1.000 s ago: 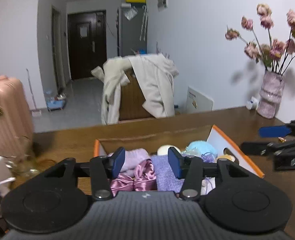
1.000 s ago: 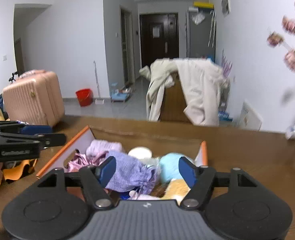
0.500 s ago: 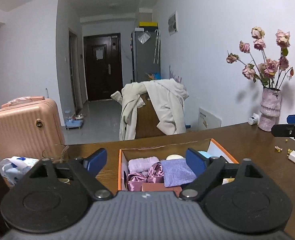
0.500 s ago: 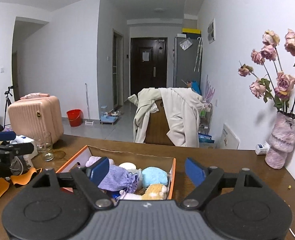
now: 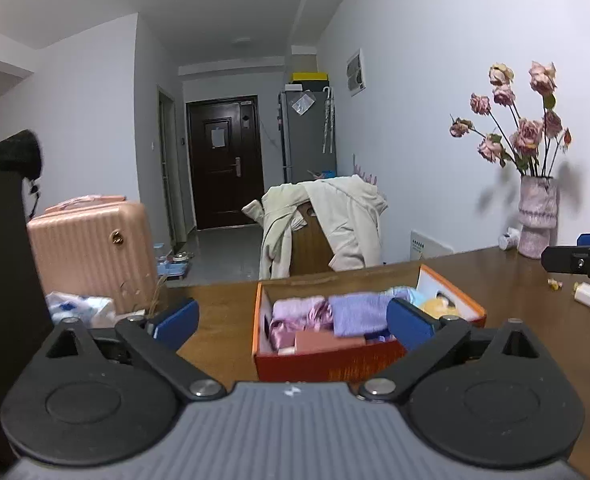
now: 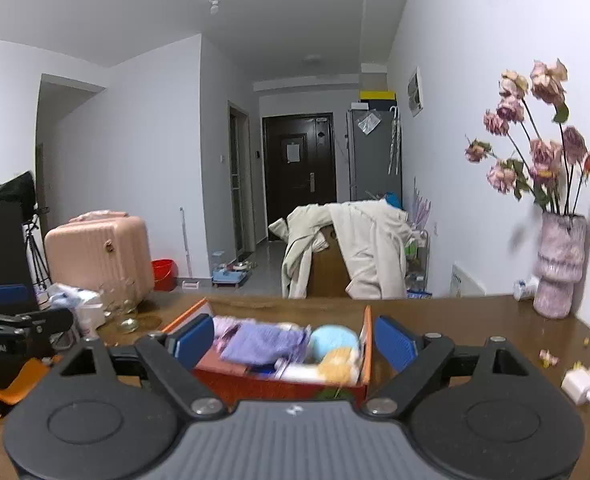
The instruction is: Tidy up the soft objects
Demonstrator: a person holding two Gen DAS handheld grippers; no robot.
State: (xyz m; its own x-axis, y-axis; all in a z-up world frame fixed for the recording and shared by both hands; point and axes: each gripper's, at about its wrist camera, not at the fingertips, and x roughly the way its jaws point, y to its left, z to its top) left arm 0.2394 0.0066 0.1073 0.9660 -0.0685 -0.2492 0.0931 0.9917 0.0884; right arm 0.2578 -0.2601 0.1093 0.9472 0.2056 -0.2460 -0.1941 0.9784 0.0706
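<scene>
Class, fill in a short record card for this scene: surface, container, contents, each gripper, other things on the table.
Surface: brown wooden table
Container: orange box, open at the top
Contents: purple cloth, pink satin piece, light blue ball, yellow plush
Left gripper: jaws opening, nothing between them
Right gripper: jaws opening, nothing between them
Other things on the table: vase of pink flowers, white charger, drinking glass
</scene>
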